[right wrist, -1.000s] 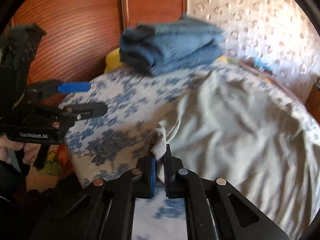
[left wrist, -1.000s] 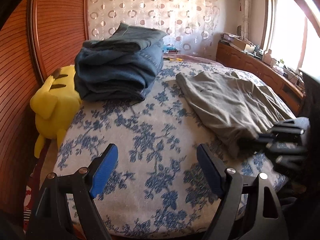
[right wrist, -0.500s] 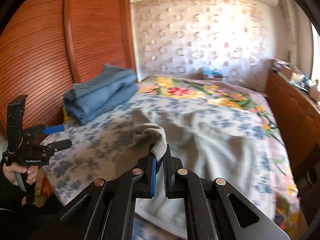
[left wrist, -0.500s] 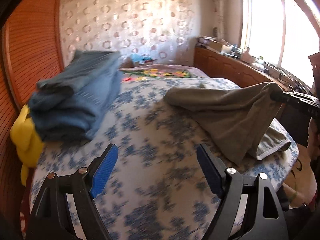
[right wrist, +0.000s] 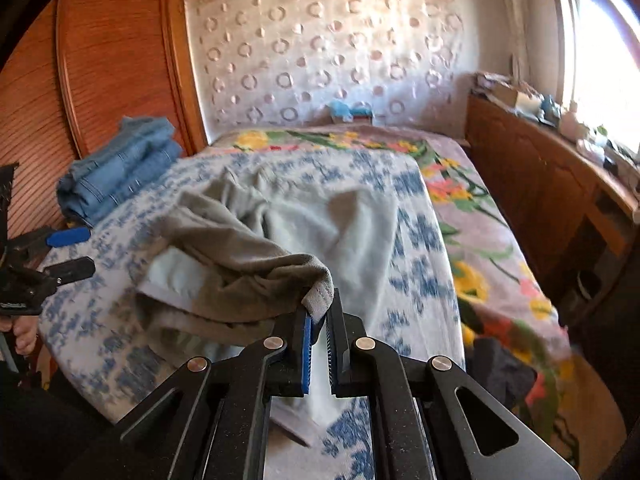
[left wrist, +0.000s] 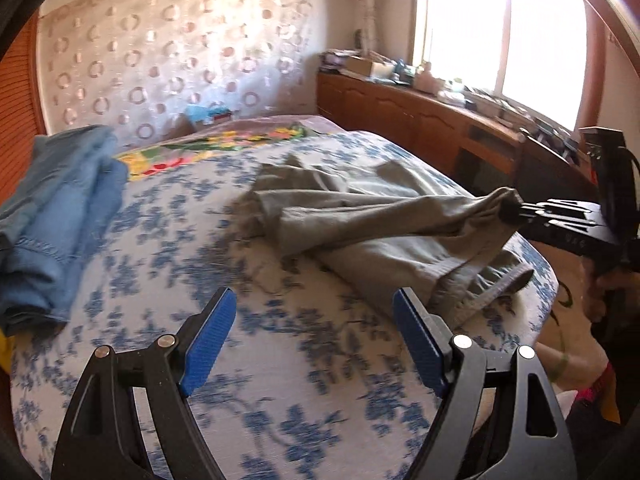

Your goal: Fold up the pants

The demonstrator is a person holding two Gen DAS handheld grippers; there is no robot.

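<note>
Grey pants (left wrist: pixel 380 216) lie rumpled on the blue-flowered bedspread (left wrist: pixel 280 360). My right gripper (right wrist: pixel 319 312) is shut on an edge of the grey pants (right wrist: pixel 240 272) and holds that part lifted above the bed. In the left wrist view the right gripper (left wrist: pixel 516 210) comes in from the right with cloth bunched at its tip. My left gripper (left wrist: pixel 314 336) is open above the bed's near part with nothing between its blue pads; it also shows at the left edge of the right wrist view (right wrist: pixel 70 252).
Folded blue jeans (left wrist: pixel 60 220) are stacked at the bed's left, by the wooden wardrobe (right wrist: pixel 100 72). A wooden cabinet (left wrist: pixel 420 120) with clutter runs under the window on the right. A flowered quilt (right wrist: pixel 460 208) covers the far bed.
The right gripper has lifted the pants' edge and carried it toward the right, so the flat pants are now bunched. Both views have swung right: the yellow toy has gone out of view.
</note>
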